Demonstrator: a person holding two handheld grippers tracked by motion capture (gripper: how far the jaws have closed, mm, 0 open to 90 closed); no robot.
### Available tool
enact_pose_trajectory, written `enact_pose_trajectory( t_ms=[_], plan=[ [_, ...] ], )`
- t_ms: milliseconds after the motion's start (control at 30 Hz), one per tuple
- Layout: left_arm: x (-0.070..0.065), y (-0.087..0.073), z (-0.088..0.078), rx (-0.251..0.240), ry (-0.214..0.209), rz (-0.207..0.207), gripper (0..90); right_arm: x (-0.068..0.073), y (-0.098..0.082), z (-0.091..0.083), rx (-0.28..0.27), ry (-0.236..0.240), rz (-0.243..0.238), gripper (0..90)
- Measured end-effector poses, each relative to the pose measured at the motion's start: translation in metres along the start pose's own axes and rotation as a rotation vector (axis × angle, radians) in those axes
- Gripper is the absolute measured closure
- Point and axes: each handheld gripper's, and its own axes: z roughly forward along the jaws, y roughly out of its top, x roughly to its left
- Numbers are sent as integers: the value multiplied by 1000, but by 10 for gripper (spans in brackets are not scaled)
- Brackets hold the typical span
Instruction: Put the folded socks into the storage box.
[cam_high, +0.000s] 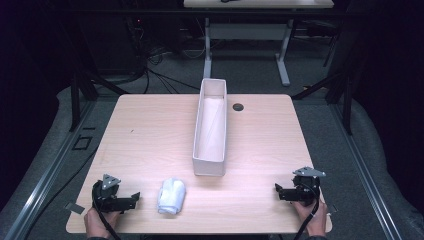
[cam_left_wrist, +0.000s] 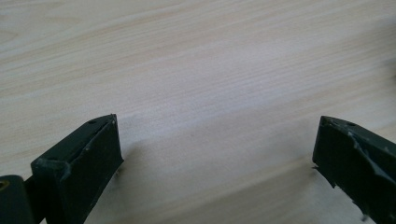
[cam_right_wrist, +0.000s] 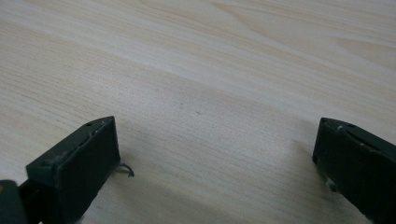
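A rolled white cloth (cam_high: 171, 196) lies on the light wooden table (cam_high: 150, 135) near its front edge. A long white box (cam_high: 210, 125) stands lengthwise in the table's middle, with something white lying inside. At the front left, my left gripper (cam_high: 134, 198) rests low over the table, a short way left of the cloth, pointing toward it. In the left gripper view its jaws stand wide apart over bare wood, so the left gripper (cam_left_wrist: 217, 140) is open. My right gripper (cam_high: 278, 190) sits at the front right, pointing left. The right gripper (cam_right_wrist: 217, 140) is open over bare wood too.
A small dark round cable hole (cam_high: 238, 107) sits in the table right of the box's far end. Beyond the table stand another desk's legs (cam_high: 284, 65) and loose cables (cam_high: 150, 75) on the grey floor. Metal rails (cam_high: 50, 170) run along both sides.
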Motion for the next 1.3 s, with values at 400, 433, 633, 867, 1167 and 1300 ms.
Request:
enact_pose_trajectory(
  t_ms=[400, 433, 633, 867, 1167, 1300],
  plan=[
    [-18, 23, -29, 96, -44, 24, 0, 0, 0, 0, 1, -1, -2, 0],
    [-20, 26, -30, 103, -43, 26, 0, 0, 0, 0, 1, -1, -1, 0],
    [-34, 43, -41, 134, -51, 18, 0, 0, 0, 0, 0, 0, -1, 0],
    [-49, 62, -49, 147, -67, 40, 0, 0, 0, 0, 0, 0, -2, 0],
    [-71, 85, -53, 179, -106, 65, 0, 0, 0, 0, -2, 1, -4, 2],
    [-76, 91, -53, 194, -114, 87, 0, 0, 0, 0, -2, 1, -4, 2]
  ],
)
